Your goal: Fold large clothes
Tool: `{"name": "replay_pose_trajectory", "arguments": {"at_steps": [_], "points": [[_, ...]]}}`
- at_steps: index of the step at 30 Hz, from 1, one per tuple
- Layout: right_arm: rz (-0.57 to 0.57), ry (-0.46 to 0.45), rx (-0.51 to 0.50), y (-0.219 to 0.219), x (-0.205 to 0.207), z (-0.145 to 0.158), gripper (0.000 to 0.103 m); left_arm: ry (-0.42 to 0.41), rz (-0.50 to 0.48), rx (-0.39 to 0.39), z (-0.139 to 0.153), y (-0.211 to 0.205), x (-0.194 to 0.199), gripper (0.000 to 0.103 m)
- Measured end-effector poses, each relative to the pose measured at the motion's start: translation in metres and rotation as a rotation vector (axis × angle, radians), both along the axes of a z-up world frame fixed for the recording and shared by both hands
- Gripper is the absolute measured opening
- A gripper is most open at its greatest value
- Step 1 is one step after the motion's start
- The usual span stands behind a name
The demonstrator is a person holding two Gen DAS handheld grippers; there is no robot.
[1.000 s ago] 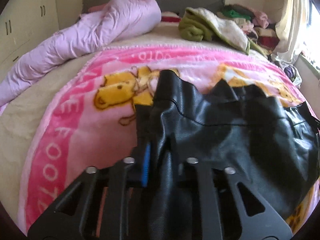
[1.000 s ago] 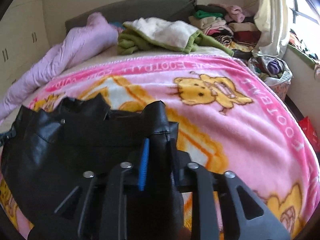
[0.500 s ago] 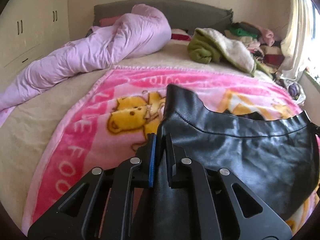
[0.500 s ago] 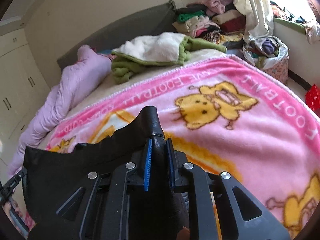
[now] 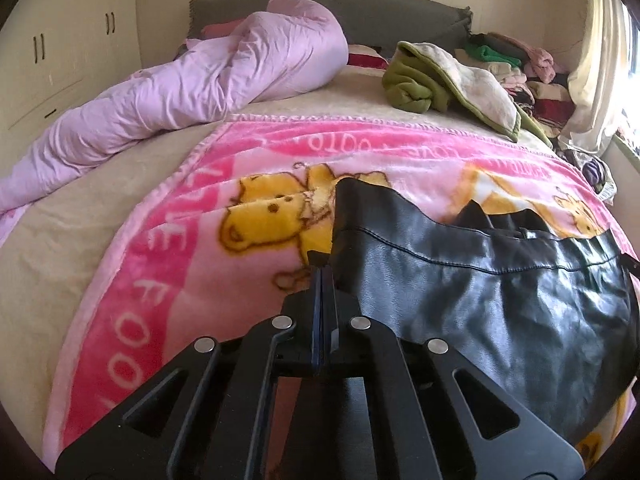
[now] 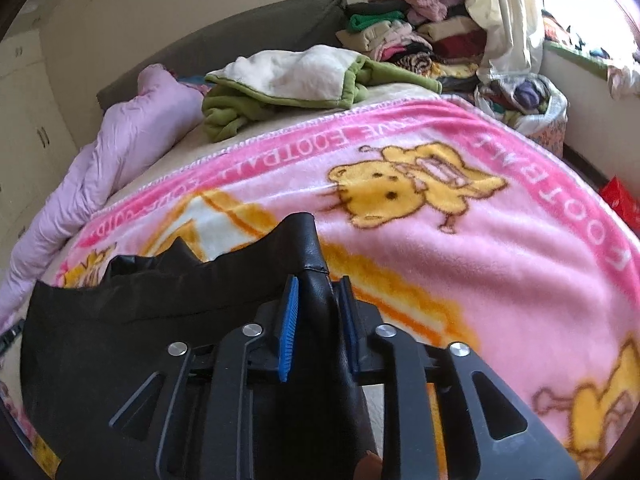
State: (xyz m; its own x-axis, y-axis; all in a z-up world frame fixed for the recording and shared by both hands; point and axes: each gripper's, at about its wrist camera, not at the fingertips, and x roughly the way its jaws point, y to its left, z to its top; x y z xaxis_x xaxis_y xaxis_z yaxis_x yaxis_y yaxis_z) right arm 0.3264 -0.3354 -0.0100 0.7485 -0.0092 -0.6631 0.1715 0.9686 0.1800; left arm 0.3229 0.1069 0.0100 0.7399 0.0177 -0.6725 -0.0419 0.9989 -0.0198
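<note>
1. Progress is early: the black leather garment [image 5: 500, 292] lies on the pink blanket [image 5: 168, 280], top edge stretched across, no fold visible yet.
2. Left gripper [image 5: 321, 276] is clenched fully, blades together beside the garment's left corner; nothing seems caught between them.
3. Right gripper [image 6: 318, 304] is opening, the garment's right corner standing loose between its blue pads [image 6: 289, 328].
4. Count: one garment, one blanket, two grippers. Folding itself all remains, I'd judge.

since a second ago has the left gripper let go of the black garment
Yes. The left gripper is shut empty beside the black garment, over the pink blanket.
</note>
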Motion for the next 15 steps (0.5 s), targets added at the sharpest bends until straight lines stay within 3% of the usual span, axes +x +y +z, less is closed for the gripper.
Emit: {"name": "replay_pose_trajectory", "arguments": {"at_steps": [2,3,5,7,11,15], "points": [[0.013,-0.005,-0.009,-0.001,-0.008,0.001,0.043,-0.005,-0.001,-0.001,0.003,0.0,-0.003,0.004],[0.014,-0.004,0.001,-0.003,-0.014,0.001,0.051,-0.006,0.0,-0.002,0.004,-0.001,-0.004,0.008],[0.02,-0.009,0.03,-0.008,-0.026,0.002,0.058,-0.012,-0.004,-0.012,0.007,-0.001,-0.008,0.025],[0.025,-0.014,0.051,-0.01,-0.036,0.004,0.061,-0.019,-0.006,-0.018,0.011,-0.001,-0.014,0.032],[0.047,-0.017,0.093,-0.015,-0.062,0.008,0.072,-0.03,-0.014,-0.043,0.017,0.001,-0.026,0.058],[0.069,-0.021,0.098,-0.014,-0.084,0.014,0.079,-0.039,-0.013,-0.077,0.022,0.005,-0.037,0.075]]}}
